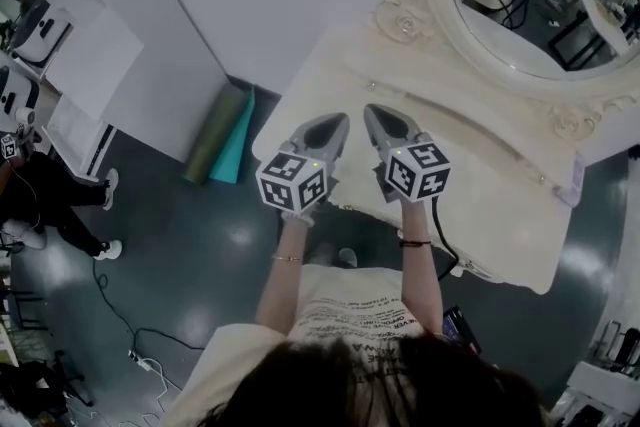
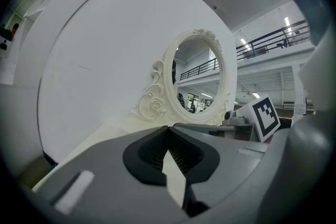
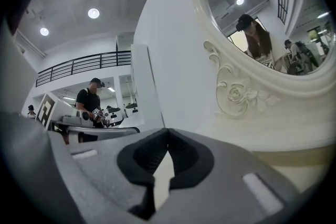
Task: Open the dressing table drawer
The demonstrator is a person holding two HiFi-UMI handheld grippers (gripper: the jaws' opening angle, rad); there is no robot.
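Observation:
The cream dressing table point(image 1: 500, 205) stands against a white wall, with an oval carved mirror point(image 1: 530, 5) at its back. Its drawer front is hidden below the top's front edge in the head view. My left gripper point(image 1: 342, 119) and right gripper point(image 1: 371, 111) hover side by side over the near part of the tabletop and point toward the mirror. In the left gripper view the left gripper point(image 2: 168, 127) has its jaw tips touching with nothing between them; the mirror point(image 2: 197, 78) lies ahead. In the right gripper view the right gripper point(image 3: 168, 130) is likewise shut and empty, beside the mirror's rose carving point(image 3: 239, 94).
Rolled green and teal mats point(image 1: 226, 137) lie on the dark floor to the left of the table. A seated person point(image 1: 50, 200) and white shelves point(image 1: 60, 35) are at the far left. A cable point(image 1: 120, 315) runs over the floor. Another cable point(image 1: 445, 240) hangs from the right gripper.

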